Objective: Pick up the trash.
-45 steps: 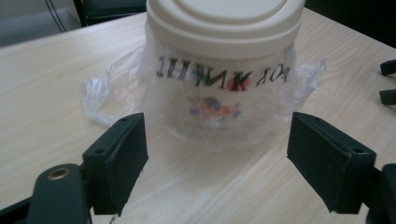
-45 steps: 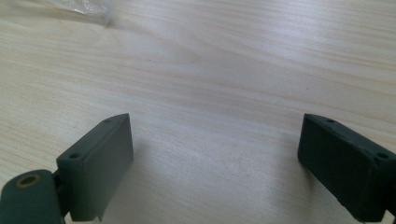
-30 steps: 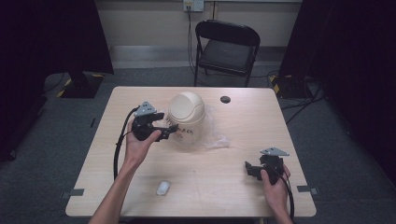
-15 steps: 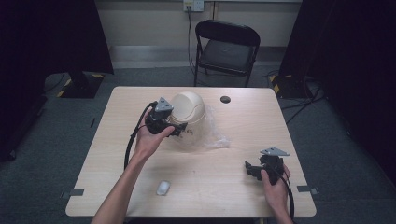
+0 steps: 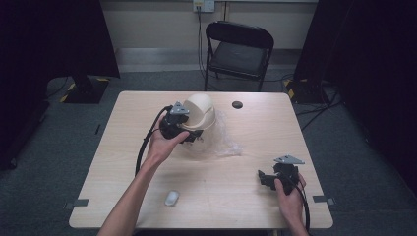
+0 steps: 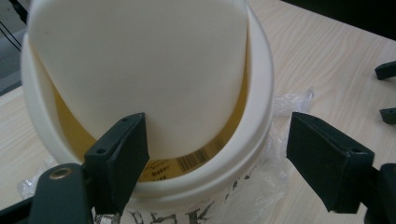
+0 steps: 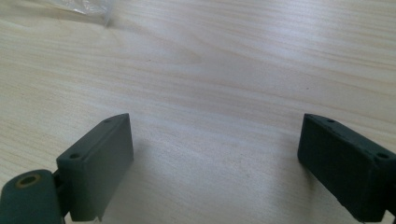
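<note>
The left gripper (image 5: 189, 133) has slid from the bin's (image 5: 200, 125) nine o'clock onto it at table centre, jaws just narrowing yet wide, astride the swing lid (image 6: 140, 70), so a grasp looks near; right gripper (image 5: 269, 177) idles agape, empty.

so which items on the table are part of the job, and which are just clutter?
In play:
- cream swing-lid bin
- clear plastic bag under it
- left gripper, open, jaws straddling the bin's rim

Lying about:
- small white object near the front edge
- black disc behind the bin
- right gripper, open over bare table
</note>
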